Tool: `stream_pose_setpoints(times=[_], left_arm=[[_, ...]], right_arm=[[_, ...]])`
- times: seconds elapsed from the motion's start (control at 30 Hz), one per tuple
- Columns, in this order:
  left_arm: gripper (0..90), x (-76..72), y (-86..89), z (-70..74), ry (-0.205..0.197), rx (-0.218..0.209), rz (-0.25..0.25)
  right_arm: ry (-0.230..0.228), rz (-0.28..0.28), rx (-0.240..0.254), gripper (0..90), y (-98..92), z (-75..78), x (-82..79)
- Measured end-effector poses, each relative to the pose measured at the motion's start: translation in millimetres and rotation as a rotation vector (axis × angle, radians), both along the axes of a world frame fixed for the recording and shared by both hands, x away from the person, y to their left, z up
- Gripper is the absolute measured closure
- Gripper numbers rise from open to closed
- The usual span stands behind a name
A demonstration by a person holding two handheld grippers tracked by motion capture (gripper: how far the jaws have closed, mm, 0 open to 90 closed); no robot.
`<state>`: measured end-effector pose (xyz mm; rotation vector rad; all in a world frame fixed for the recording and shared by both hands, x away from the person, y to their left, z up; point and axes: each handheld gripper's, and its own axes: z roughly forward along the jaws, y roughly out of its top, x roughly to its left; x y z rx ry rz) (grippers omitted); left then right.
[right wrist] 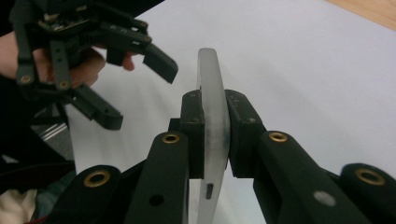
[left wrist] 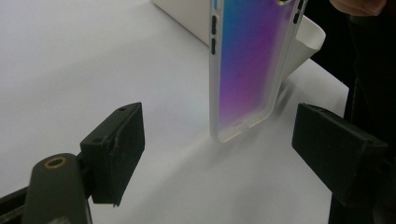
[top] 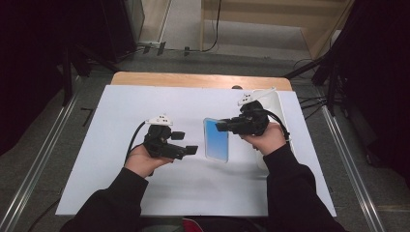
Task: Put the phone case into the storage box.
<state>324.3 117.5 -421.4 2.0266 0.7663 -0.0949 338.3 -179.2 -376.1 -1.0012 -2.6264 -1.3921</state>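
The right gripper (top: 223,126) holds a phone case (top: 216,139) above the white sheet (top: 121,183) that covers the table, right of centre in the high view. From above the case reads as a blue panel with a pale, translucent rim. The left gripper view adds what that view misses: the panel (left wrist: 247,60) shades from blue at the far end to purple and pink nearer the camera, and dark button slots run along its left edge. The right gripper view looks along the case (right wrist: 212,112) edge-on, a thin frosted strip pinched between the two black jaws, whose pads press on both faces.

The left gripper (top: 186,143) hangs to the left of the case, jaws spread wide with nothing between them; its own view shows the case hanging beyond the gap, its lower end just above the sheet. In the right gripper view the left gripper (right wrist: 140,84) sits up and to the left, pads apart.

A white container (left wrist: 308,39) stands at the far right of the sheet, behind the case; what it holds cannot be told.
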Motion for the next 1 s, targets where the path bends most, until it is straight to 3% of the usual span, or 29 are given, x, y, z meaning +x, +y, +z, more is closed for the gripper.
stream_pose_setpoints(times=[0.13,0.37,0.47,0.57,1.0], left_arm=[[17.0,1.5,2.4,3.4,0.015,-0.030,-0.023],[17.0,0.7,2.8,7.7,0.001,-0.010,-0.069],[17.1,-0.5,2.7,9.2,-0.010,-0.006,-0.095],[17.1,-0.8,3.3,10.4,-0.014,-0.010,-0.105],[22.5,-4.8,2.9,16.2,-0.026,-0.036,-0.191]], right_arm=[[-0.003,0.060,0.008,77.1,-2.5,1.3,-0.9],[-0.006,0.148,-0.011,77.1,0.8,2.3,-4.5],[0.005,0.159,-0.002,77.1,1.1,1.3,-3.6],[0.019,0.184,0.016,77.1,0.9,-0.6,-2.6],[0.026,0.317,0.010,77.1,11.0,-5.7,-6.6]])
